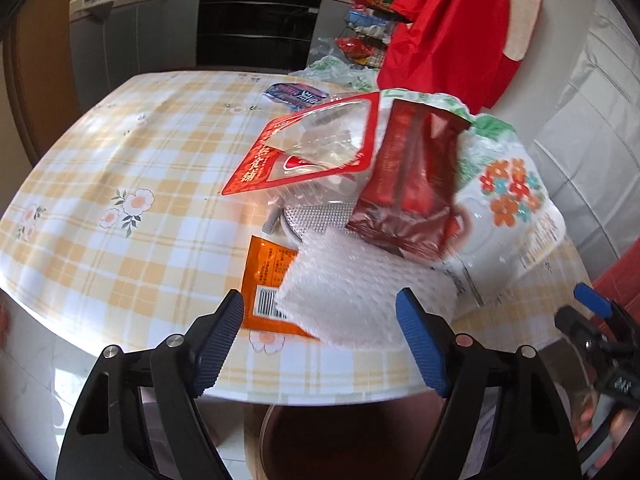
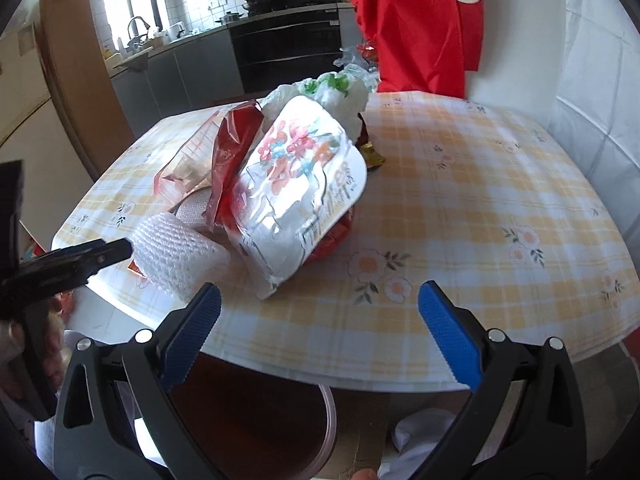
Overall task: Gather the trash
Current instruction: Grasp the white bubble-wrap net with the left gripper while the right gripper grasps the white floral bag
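Note:
A heap of trash lies on the checked table (image 1: 120, 184): white bubble wrap (image 1: 352, 292), an orange packet (image 1: 266, 280), a dark red pouch (image 1: 412, 188), a red-edged clear bag (image 1: 320, 144) and a white flowered pack (image 1: 508, 196). My left gripper (image 1: 320, 320) is open at the table's near edge, its fingers either side of the bubble wrap and orange packet. My right gripper (image 2: 320, 312) is open and empty, just in front of the flowered pack (image 2: 304, 188) and right of the bubble wrap (image 2: 176, 252). The right gripper also shows in the left wrist view (image 1: 596, 308).
A blue wrapper (image 1: 296, 94) lies at the far side of the table. A gold wrapper (image 2: 372, 156) sits behind the heap. A brown bin (image 2: 256, 412) stands under the table's near edge. A red cloth (image 1: 452, 28) hangs at the back right. Kitchen counters are behind.

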Motion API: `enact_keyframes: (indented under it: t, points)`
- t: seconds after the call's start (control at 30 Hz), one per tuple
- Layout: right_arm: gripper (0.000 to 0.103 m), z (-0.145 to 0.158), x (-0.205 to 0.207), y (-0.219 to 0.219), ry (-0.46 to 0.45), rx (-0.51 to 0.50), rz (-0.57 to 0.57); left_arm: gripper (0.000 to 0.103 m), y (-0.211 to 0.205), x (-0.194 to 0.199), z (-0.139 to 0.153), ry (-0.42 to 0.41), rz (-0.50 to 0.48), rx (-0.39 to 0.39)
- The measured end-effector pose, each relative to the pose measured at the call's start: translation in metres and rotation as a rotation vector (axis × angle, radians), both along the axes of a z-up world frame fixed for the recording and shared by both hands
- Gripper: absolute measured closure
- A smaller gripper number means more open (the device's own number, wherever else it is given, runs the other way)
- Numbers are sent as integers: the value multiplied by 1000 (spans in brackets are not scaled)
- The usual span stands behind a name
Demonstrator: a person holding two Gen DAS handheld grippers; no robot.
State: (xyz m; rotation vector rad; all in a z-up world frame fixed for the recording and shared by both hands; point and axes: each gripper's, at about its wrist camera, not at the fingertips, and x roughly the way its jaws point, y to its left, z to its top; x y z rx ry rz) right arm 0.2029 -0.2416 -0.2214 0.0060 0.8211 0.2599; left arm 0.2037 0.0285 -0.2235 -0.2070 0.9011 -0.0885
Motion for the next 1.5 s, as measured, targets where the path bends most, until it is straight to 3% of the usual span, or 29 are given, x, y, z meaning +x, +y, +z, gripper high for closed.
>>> enact_keyframes:
  t: [0.33, 0.57, 0.67, 0.87, 0.97, 1.03, 1.13, 1.5]
  points:
    - [6, -10, 20, 3, 4, 36, 30, 28, -3, 32, -23, 38, -29, -11]
    - [6, -12, 39, 5, -20, 41, 27, 72, -10, 23, -15, 16, -77, -20]
    - [7, -13, 49, 8, -39, 47, 37, 81, -15, 18, -6, -8, -113, -46]
    - [21, -19, 62, 12, -20, 102, 23, 84, -27, 5, 18, -96, -182, -50]
    - [34, -23, 64, 9, 2, 141, 8, 84, -32, -4, 29, -131, -197, -52]
    - [51, -24, 64, 5, 9, 170, -1, 84, -33, -9, 36, -145, -200, -59]
    - [68, -21, 61, 0, 5, 186, -13, 84, -32, -15, 40, -155, -196, -64]
    - [71, 7, 31, -9, -78, 184, -11, 84, -17, -43, 49, -168, -156, -69]
